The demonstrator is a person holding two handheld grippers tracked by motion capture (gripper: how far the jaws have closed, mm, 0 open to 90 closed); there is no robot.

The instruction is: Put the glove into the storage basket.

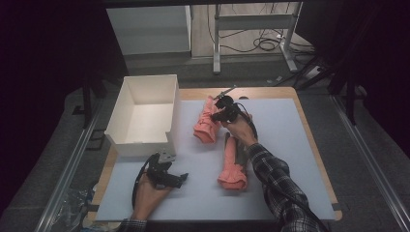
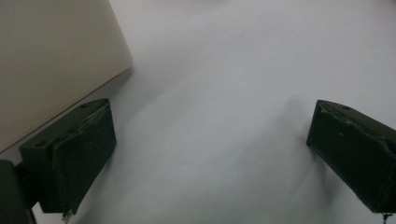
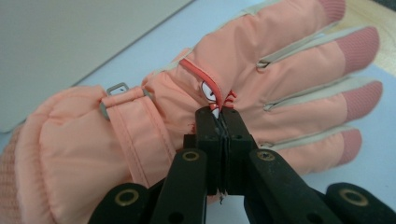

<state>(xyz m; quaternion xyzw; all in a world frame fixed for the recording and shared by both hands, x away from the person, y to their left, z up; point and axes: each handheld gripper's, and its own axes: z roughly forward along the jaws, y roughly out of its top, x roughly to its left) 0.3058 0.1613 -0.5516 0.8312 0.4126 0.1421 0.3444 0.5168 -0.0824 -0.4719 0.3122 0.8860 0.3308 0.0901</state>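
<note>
Two salmon-pink winter gloves lie on the pale mat [image 1: 285, 140]. The far glove [image 1: 205, 123] lies palm down, and its fingers [image 3: 299, 70] spread toward the mat's edge. My right gripper [image 1: 220, 115] sits on that glove's back; its jaws are pressed together [image 3: 219, 114] and pinch the fabric beside a red cord loop [image 3: 205, 79]. The near glove [image 1: 233, 166] rests beside the right forearm. My left gripper [image 1: 181, 179] hovers low over bare mat at the front left. Its jaws stand wide open [image 2: 210, 126] with nothing between them.
A white open box [image 1: 138, 145] stands at the mat's left, and its wall [image 2: 51, 56] is close to my left gripper. The wooden table edge [image 1: 314, 145] frames the mat. Table legs and cables [image 1: 261, 43] lie on the floor beyond.
</note>
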